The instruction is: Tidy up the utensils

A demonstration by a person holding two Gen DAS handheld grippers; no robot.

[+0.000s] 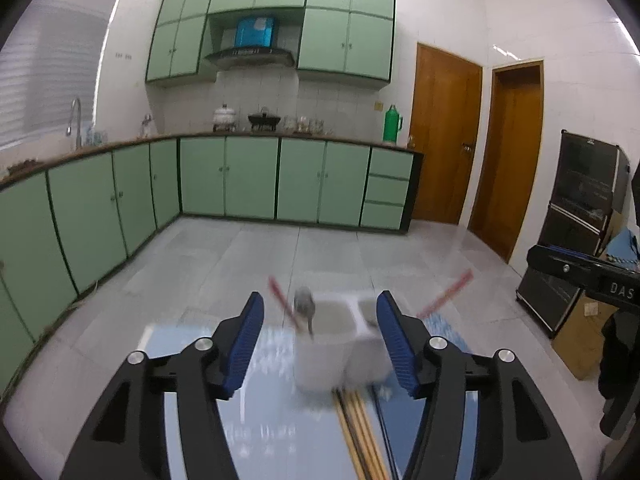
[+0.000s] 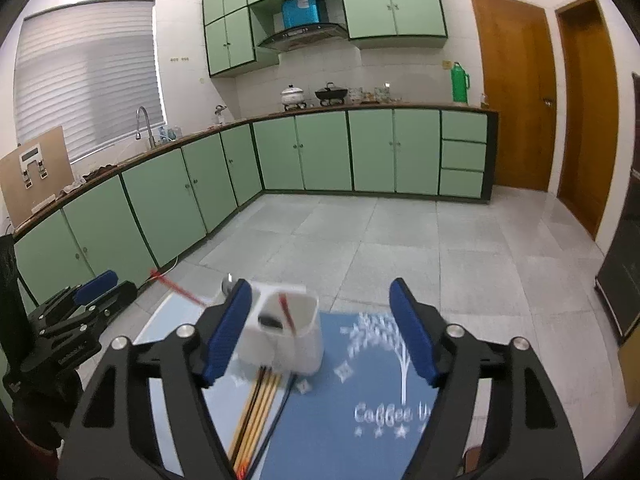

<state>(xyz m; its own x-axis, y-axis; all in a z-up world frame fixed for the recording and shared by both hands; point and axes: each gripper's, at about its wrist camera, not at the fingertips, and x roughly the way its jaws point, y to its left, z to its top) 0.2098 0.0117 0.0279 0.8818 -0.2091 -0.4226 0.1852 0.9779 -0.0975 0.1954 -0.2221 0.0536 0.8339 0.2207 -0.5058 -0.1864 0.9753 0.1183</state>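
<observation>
A white two-compartment utensil holder [image 1: 340, 344] [image 2: 286, 336] stands on a table. A grey spoon [image 1: 305, 308] and red chopsticks [image 1: 282, 300] lean out of it; another red chopstick [image 1: 446, 294] sticks out to the right. Several wooden and dark chopsticks [image 1: 360, 432] [image 2: 258, 412] lie on the table in front of the holder. My left gripper [image 1: 320, 344] is open and empty, its jaws either side of the holder. My right gripper [image 2: 320, 332] is open and empty, just behind the holder. The views are blurred.
A blue mat printed with a white tree and "Coffee" [image 2: 360, 400] covers the table [image 1: 264, 420]. Green kitchen cabinets [image 1: 224, 176], a tiled floor [image 1: 320, 252] and brown doors [image 1: 444, 132] lie beyond. The right gripper shows at the left view's edge [image 1: 580, 272], the left one in the right view [image 2: 80, 308].
</observation>
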